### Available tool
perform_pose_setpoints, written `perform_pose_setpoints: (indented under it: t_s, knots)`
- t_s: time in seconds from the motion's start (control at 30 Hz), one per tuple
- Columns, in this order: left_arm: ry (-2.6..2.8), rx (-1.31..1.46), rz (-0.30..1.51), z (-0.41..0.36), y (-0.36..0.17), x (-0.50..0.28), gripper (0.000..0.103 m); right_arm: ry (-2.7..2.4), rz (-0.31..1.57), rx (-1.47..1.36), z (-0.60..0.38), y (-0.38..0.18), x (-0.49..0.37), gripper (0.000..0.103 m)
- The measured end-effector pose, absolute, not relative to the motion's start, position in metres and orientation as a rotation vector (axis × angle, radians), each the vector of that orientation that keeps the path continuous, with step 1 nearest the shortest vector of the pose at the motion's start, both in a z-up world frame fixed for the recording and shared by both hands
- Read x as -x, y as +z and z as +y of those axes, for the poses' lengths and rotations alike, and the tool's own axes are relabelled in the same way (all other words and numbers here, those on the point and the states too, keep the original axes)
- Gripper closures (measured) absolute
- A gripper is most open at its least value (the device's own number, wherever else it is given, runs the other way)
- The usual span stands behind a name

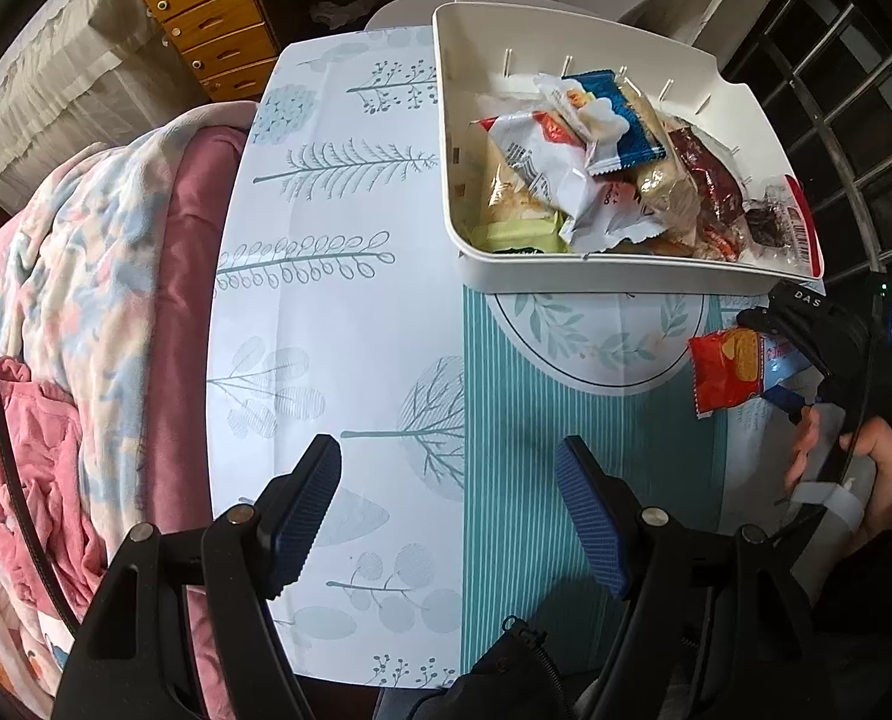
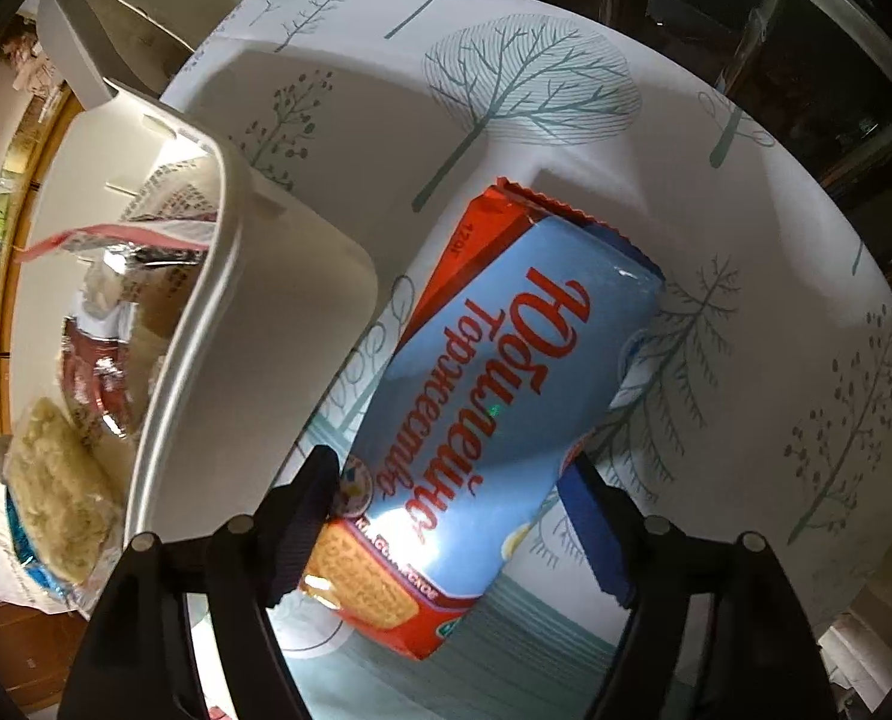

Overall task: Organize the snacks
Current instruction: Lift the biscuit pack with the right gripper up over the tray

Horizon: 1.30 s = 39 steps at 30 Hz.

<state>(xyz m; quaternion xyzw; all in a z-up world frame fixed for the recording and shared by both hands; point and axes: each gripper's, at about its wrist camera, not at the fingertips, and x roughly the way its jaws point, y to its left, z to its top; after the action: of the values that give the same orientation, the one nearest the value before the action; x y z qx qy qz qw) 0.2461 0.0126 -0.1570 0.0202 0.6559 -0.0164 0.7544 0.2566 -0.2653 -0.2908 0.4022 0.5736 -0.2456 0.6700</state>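
Showing a table (image 1: 338, 312) under a white cloth printed with pale teal trees and leaf sprays, with a teal striped panel and a round leaf-wreath motif toward its near right part. Standing at the far right corner, a white plastic bin (image 1: 446, 138), heaped with wrapped snacks (image 1: 584, 168). Lying on the cloth just beside the bin's near right corner, a blue-and-red biscuit packet (image 2: 494, 396), flat, red crimped end away from the right wrist camera. Straddling that packet, the right gripper (image 2: 452, 516), jaws spread; whether the pads touch the wrapper cannot be told. Hovering over the striped panel near the front edge, the left gripper (image 1: 449, 516), jaws wide, nothing between them. Beyond the table's left edge, a pink floral blanket (image 1: 86, 276); behind the far edge, a wooden chest of drawers (image 1: 218, 18); along the right, dark window bars (image 1: 854, 90).
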Motion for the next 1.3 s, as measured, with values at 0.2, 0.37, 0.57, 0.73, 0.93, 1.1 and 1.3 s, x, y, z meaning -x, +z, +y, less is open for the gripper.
perform_pose_setpoints:
  t_s: [0.2,0.37,0.57,0.73,0.93,1.1,1.3]
  knots:
    - [0.002,-0.046,1.437,0.018,-0.157,-0.241,0.030,-0.581,1.307,-0.857,-0.258,-0.290,-0.269,0.027]
    - [0.027,-0.043,1.441,0.023,-0.156,-0.235,0.030,-0.578,1.315,-0.834,-0.250,-0.287,-0.275,0.031]
    - [0.045,-0.031,1.431,0.029,-0.152,-0.229,0.030,-0.568,1.337,-0.807,-0.244,-0.281,-0.271,0.040]
    - [0.039,-0.021,1.413,0.033,-0.146,-0.224,0.030,-0.582,1.353,-0.829,-0.245,-0.280,-0.257,0.045]
    - [0.015,-0.015,1.396,0.036,-0.141,-0.222,0.030,-0.614,1.317,-0.890,-0.254,-0.280,-0.230,0.046]
    - [-0.026,-0.027,1.370,0.037,-0.134,-0.224,0.030,-0.657,1.249,-0.914,-0.261,-0.264,-0.210,0.046]
    - [-0.093,-0.038,1.364,0.040,-0.136,-0.228,0.030,-0.682,1.109,-0.858,-0.256,-0.218,-0.191,0.046]
